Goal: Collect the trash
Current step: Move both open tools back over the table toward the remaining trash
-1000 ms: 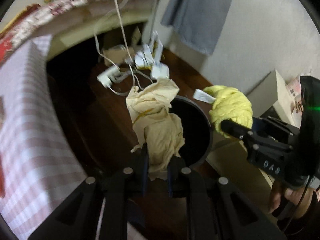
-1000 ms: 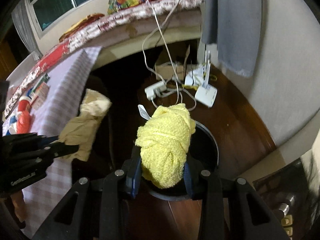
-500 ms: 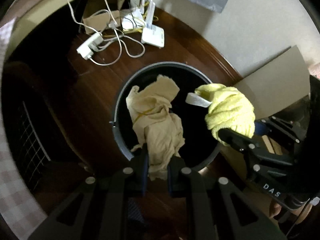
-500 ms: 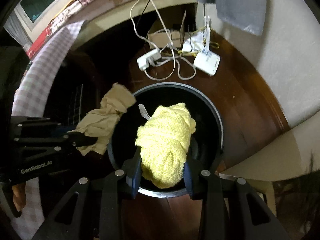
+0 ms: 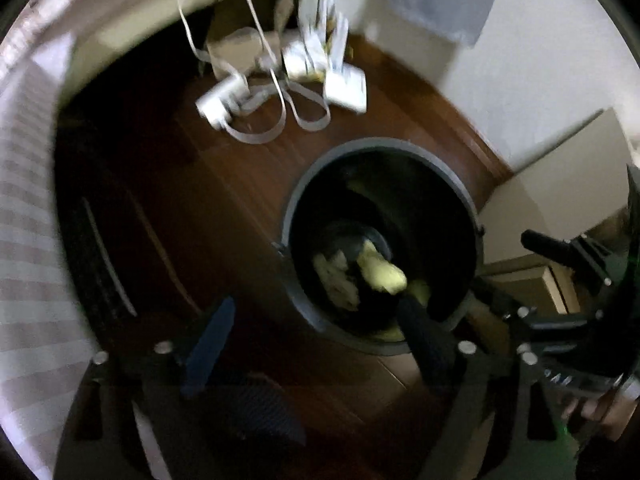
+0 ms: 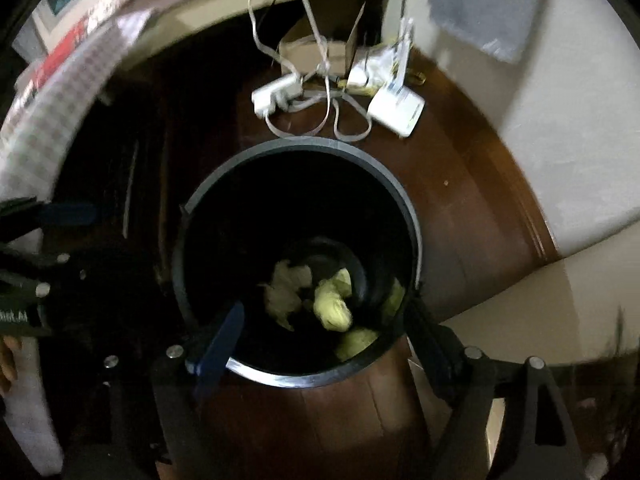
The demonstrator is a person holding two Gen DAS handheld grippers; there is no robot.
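Observation:
A round dark bin point(image 5: 380, 148) stands on the wooden floor; it also shows in the right wrist view point(image 6: 304, 146). A beige cloth point(image 5: 336, 280) and a yellow knitted cloth point(image 5: 382, 274) lie at its bottom; both show in the right wrist view too, the beige cloth point(image 6: 286, 292) left of the yellow cloth point(image 6: 332, 300). My left gripper point(image 5: 316, 320) is open and empty above the bin's near-left rim. My right gripper point(image 6: 324, 316) is open and empty above the bin's near rim; it also shows at the right of the left wrist view point(image 5: 560, 264).
A white power strip point(image 6: 276, 94), white cables, a white router point(image 6: 396, 110) and a cardboard box point(image 6: 316, 50) lie on the floor beyond the bin. A checked bedsheet point(image 5: 28, 260) hangs at the left. A white wall point(image 6: 560, 128) and a pale box point(image 5: 560, 196) are at the right.
Both grippers opened and let go of their cloths. The beige and yellow cloths dropped to the bottom of the bin. The left gripper shifted left, both views blurred by motion.

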